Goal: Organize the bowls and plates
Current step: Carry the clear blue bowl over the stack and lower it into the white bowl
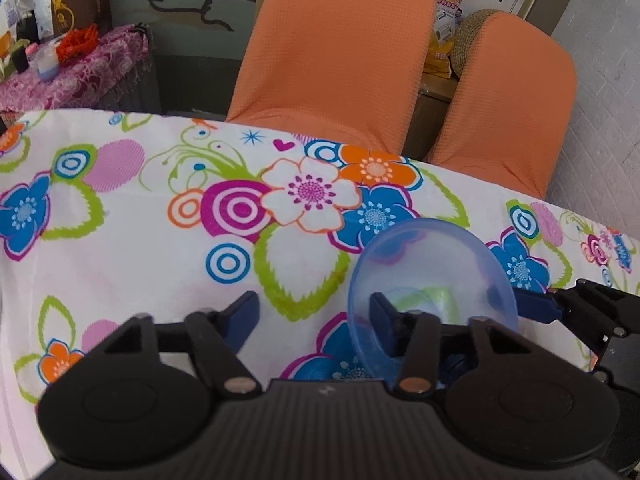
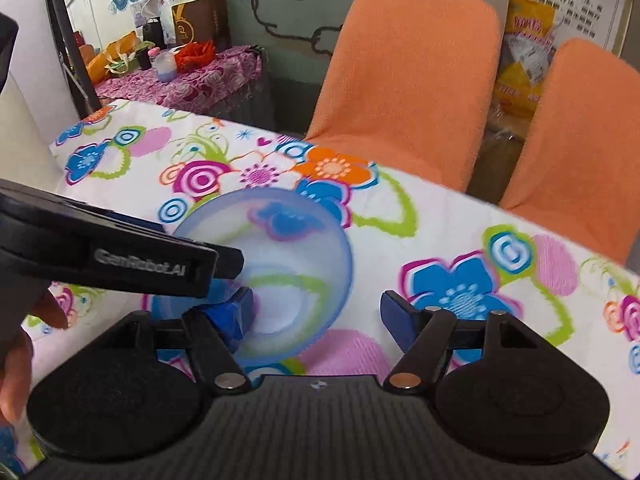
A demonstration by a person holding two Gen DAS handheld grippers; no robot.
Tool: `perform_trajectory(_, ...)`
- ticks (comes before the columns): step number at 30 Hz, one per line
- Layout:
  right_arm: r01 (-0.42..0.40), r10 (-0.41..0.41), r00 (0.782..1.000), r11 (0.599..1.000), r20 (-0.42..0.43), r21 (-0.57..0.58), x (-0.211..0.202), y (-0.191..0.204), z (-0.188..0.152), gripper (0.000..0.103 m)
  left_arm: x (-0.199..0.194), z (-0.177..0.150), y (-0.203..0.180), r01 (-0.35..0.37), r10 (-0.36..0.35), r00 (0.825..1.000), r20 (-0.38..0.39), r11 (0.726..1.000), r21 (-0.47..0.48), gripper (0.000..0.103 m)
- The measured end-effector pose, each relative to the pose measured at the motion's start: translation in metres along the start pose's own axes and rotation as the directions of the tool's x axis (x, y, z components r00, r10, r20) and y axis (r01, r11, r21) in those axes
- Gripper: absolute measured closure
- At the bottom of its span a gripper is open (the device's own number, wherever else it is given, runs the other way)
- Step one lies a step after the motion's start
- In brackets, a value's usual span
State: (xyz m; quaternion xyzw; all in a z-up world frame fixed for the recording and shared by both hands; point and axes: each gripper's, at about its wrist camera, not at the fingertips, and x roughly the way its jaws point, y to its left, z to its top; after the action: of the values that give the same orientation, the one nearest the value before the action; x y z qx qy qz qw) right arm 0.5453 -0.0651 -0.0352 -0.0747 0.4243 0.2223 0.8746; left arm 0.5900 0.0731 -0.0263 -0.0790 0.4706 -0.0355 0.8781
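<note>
Fingers (image 1: 390, 312) of both grippers flank a translucent (blue-tinted) bowl (image 1: 430, 268).

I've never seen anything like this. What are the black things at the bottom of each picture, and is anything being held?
There is no robot here. A person holds a two-finger gripper in each hand, and a wide-angle camera on each one looks forward along its fingers. One picture comes from the left gripper, the other from the right gripper, so each shows its own black body at the bottom. Underneath is a flowered tablecloth, with two orange chairs beyond it. The only dish in sight is a see-through blue bowl, tilted between the two tools. Both sets of jaws stand open. One finger of each reaches the bowl, but neither pair closes on it.
</note>
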Motion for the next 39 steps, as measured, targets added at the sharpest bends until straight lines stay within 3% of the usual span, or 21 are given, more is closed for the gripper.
perform_trajectory(1,-0.031,0.031,0.999,0.999,-0.013,0.014,0.002,0.003,-0.001,0.047,-0.001,0.0,-0.002,0.012,-0.012,1.0,-0.006,1.0,-0.003,0.074)
perform_trajectory(2,-0.046,0.046,0.999,0.999,-0.014,0.01,0.002,0.008,-0.002,0.048,-0.002,0.0,-0.002,0.032,-0.032,0.999,-0.014,0.999,-0.016,0.075)
perform_trajectory(5,-0.077,0.077,0.996,0.997,-0.036,-0.005,-0.001,0.025,-0.002,0.05,-0.003,0.001,-0.001,0.081,-0.083,0.996,-0.041,0.995,-0.051,0.077)
perform_trajectory(13,-0.162,0.174,0.98,0.98,-0.097,0.115,-0.011,0.019,-0.007,0.048,-0.008,-0.001,0.007,0.162,-0.173,0.978,-0.114,0.982,-0.099,0.077)
perform_trajectory(18,0.011,-0.011,0.998,1.0,-0.057,-0.01,-0.021,0.02,-0.007,0.047,-0.009,-0.005,0.0,0.152,-0.159,0.983,-0.095,0.985,-0.076,0.077)
perform_trajectory(20,0.033,-0.033,0.998,0.999,-0.046,-0.004,-0.023,0.011,-0.009,0.047,-0.009,-0.006,0.002,0.149,-0.155,0.984,-0.087,0.986,-0.073,0.077)
perform_trajectory(26,-0.04,0.041,0.998,0.999,-0.044,0.019,-0.019,0.006,-0.018,0.049,-0.011,-0.01,0.0,0.134,-0.137,0.989,-0.064,0.989,-0.056,0.081)
perform_trajectory(28,-0.089,0.089,0.995,0.996,-0.053,0.013,-0.017,0.016,-0.02,0.05,-0.009,-0.01,0.001,0.203,-0.212,0.973,-0.094,0.974,-0.096,0.088)
perform_trajectory(31,-0.082,0.082,0.995,0.997,-0.066,0.002,-0.019,0.027,-0.017,0.049,-0.009,-0.008,0.003,0.211,-0.225,0.967,-0.116,0.97,-0.119,0.088)
perform_trajectory(35,-0.168,0.18,0.978,0.979,-0.107,0.116,-0.025,0.015,-0.019,0.048,-0.014,-0.011,0.006,0.219,-0.239,0.96,-0.143,0.965,-0.144,0.088)
perform_trajectory(39,-0.139,0.15,0.982,0.985,-0.117,0.097,-0.047,0.023,-0.031,0.047,-0.034,-0.026,-0.009,0.221,-0.239,0.959,-0.154,0.967,-0.123,0.088)
